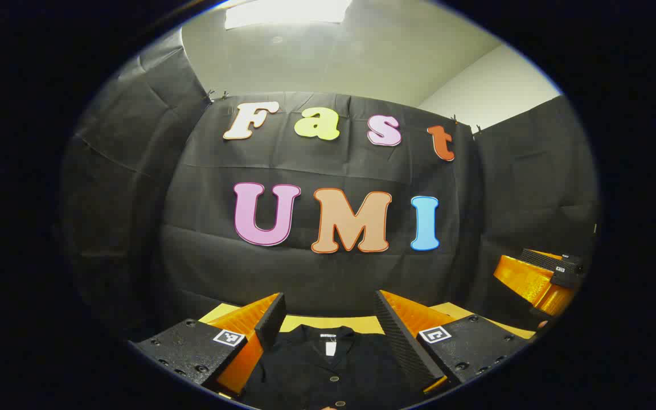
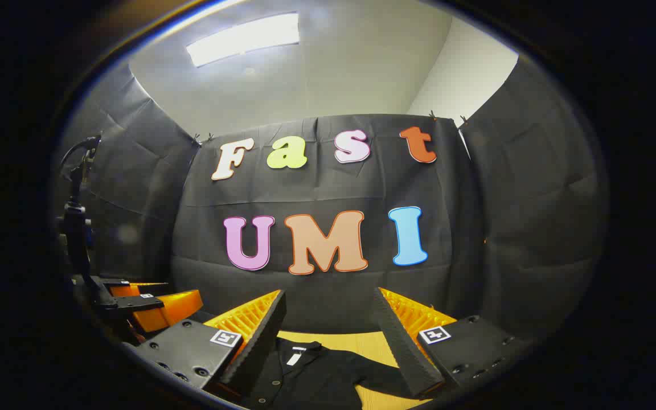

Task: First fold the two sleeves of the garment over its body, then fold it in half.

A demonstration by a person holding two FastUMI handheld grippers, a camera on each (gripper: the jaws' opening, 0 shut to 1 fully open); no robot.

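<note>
Tongs (image 1: 328, 319) gape above wooden table (image 2: 362, 341) (black-draped booth).

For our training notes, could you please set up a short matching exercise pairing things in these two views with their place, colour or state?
Things:
1. Black buttoned garment
2. Yellow table top
3. Left tongs
4. White neck tag

Descriptions:
A. Open, above the garment
B. Lying flat, sleeves not yet folded
C. Inside the collar
D. Bare strip behind the collar

Pairs: 1-B, 2-D, 3-A, 4-C
</note>
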